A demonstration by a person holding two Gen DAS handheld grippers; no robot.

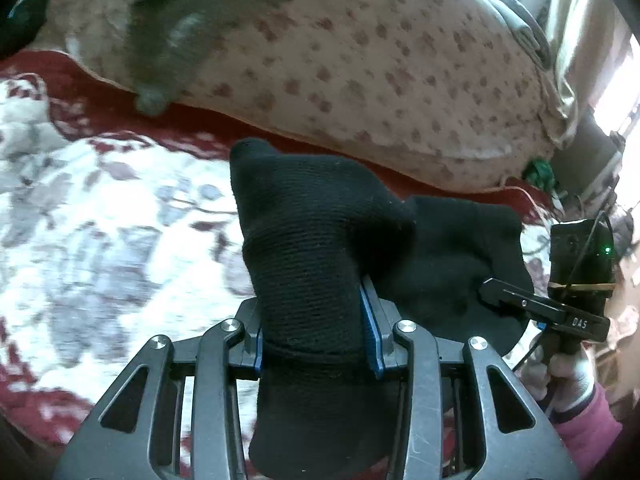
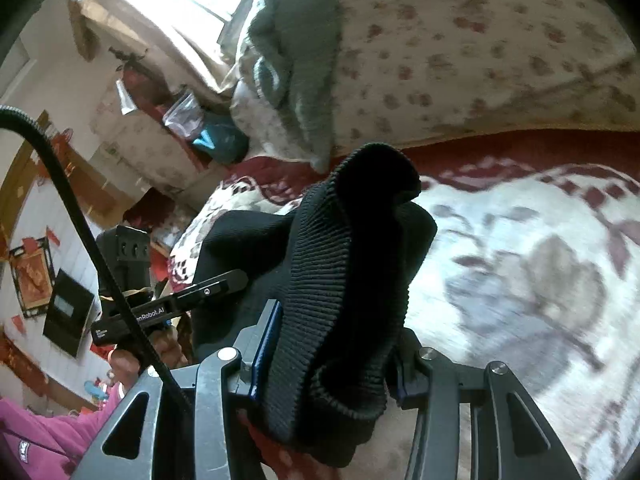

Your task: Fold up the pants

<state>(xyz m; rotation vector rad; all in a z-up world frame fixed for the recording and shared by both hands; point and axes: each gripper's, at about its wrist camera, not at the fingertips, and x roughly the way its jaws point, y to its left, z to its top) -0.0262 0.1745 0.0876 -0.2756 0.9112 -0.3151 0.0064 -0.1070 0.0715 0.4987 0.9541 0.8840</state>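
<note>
Jaws of left gripper [image 1: 318, 336] and right gripper [image 2: 328, 364] around black pants [image 1: 308, 248]

One black pants [image 1: 312, 248], two tools: left [image 1: 318, 332], right [image 2: 332, 356]; one red-white blanket [image 1: 100, 208], one spotted cushion [image 1: 380, 64].

We are in a lived-in home bedroom: a bed spread with a red-and-white flowered blanket [image 1: 100, 216], a big cream pillow with small reddish blossoms [image 1: 380, 64] and a grey knitted garment [image 2: 304, 40] lying over it. Behind, we see a bright window with curtains [image 2: 168, 12], framed pictures on the wall [image 2: 32, 276], and cluttered bags [image 2: 200, 128] beside the bed
</note>
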